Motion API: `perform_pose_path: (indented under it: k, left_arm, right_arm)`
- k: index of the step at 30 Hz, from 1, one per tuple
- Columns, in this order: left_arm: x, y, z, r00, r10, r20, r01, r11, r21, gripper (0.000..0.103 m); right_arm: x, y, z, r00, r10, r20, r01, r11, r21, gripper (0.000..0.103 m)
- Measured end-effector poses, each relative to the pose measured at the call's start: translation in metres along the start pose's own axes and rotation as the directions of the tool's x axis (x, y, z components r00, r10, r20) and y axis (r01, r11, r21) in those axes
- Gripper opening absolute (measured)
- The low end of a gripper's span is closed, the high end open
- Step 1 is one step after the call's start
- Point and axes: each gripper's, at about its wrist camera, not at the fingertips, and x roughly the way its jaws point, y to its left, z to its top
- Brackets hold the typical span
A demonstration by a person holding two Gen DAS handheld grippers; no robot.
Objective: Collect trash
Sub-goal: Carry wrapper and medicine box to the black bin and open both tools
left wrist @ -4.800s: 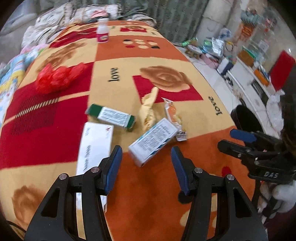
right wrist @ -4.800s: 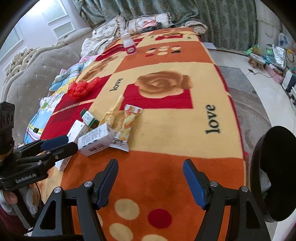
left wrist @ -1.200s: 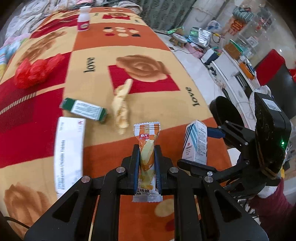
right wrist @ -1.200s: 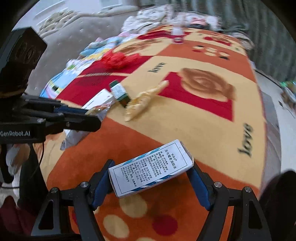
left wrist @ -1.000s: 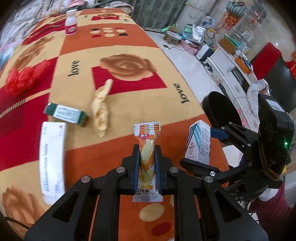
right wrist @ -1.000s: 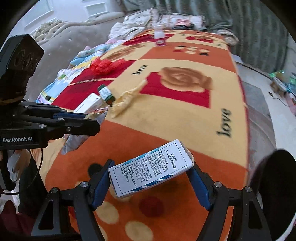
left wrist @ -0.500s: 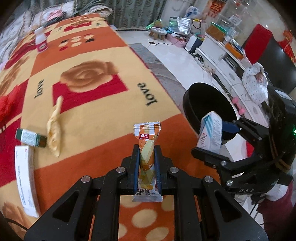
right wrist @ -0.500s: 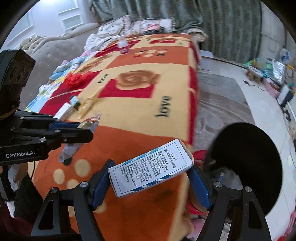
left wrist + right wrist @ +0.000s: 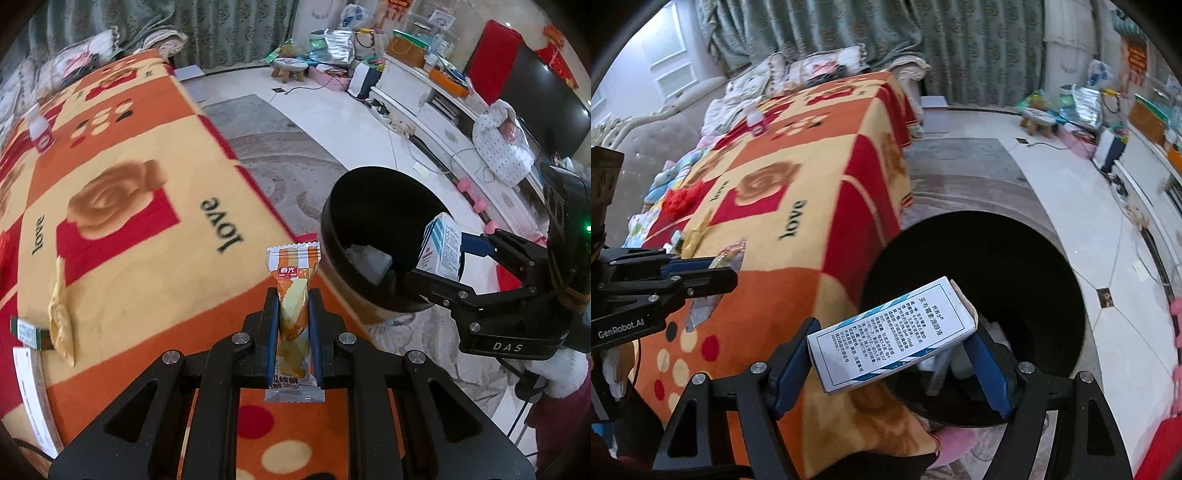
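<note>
Soft daylight, strong fisheye bending, dark vignette corners, slight motion blur

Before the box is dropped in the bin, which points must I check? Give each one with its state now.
1. White box held between right gripper fingers: ok.
2. Box over the black bin opening: ok; in the right wrist view it overlaps the near rim.
3. Room left in the bin: ok, only some white trash at the bottom.
4. Snack wrapper held firmly in left gripper: ok.
5. Left gripper over the bin: not ok, it is above the blanket.
</note>
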Motion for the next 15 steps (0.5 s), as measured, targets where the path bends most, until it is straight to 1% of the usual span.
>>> perform_pose_path:
  k: [7, 15]
  left_arm:
    - [0.011, -0.015, 0.014, 1.0, -0.024, -0.002, 0.024, 1.0, 0.018, 0.013]
    - [0.026, -0.024, 0.033, 0.994, -0.104, -0.018, 0.104, 0.995, -0.006, 0.013]
  right_arm:
    - [0.001, -0.024, -0.006, 1.0, -0.022, -0.003, 0.022, 0.998, 0.056, 0.077]
    - [0.003, -0.045, -0.011, 0.999, -0.036, -0.009, 0.037, 0.994, 0.103, 0.077]
